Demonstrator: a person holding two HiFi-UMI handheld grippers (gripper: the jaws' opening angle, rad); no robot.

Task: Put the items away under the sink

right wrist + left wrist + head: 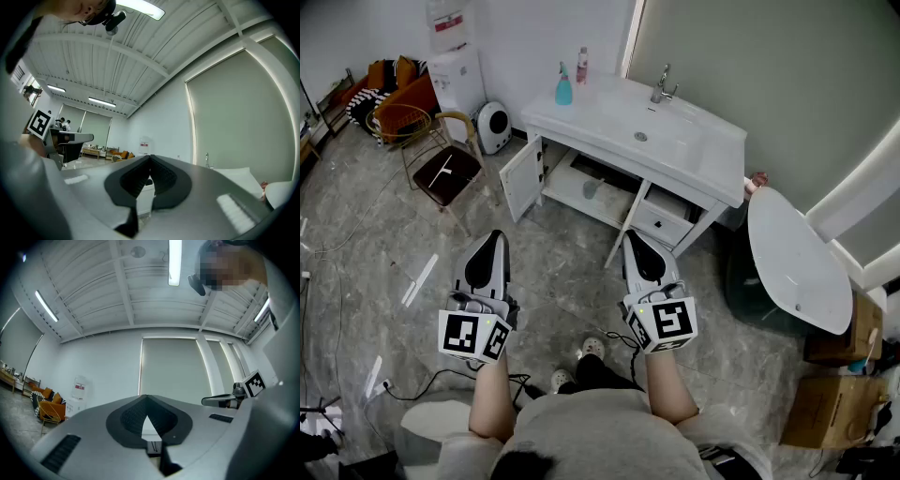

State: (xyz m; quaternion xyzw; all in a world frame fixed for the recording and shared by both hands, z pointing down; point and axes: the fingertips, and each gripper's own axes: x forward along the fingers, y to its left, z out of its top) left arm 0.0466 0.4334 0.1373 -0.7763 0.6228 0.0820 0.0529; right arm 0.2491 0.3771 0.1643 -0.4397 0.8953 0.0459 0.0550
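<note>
A white sink cabinet (694, 150) stands against the far wall, its left door (523, 178) swung open. On its top are a teal soap bottle (563, 86) and a slim bottle with a pink cap (582, 66), left of the faucet (661, 86). A small pale item (591, 189) lies on the shelf under the basin. My left gripper (495, 236) (146, 398) and right gripper (634, 238) (150, 157) are held over the floor in front of the cabinet, well short of it. On both, the jaws are shut with nothing between them.
A drawer (664, 223) sticks out at the cabinet's right. A wire chair (445, 169), a round white appliance (494, 127) and a water dispenser (455, 70) stand to the left. A white oval table (797, 258) and cardboard boxes (834, 403) are on the right. Cables (412, 384) trail near my feet.
</note>
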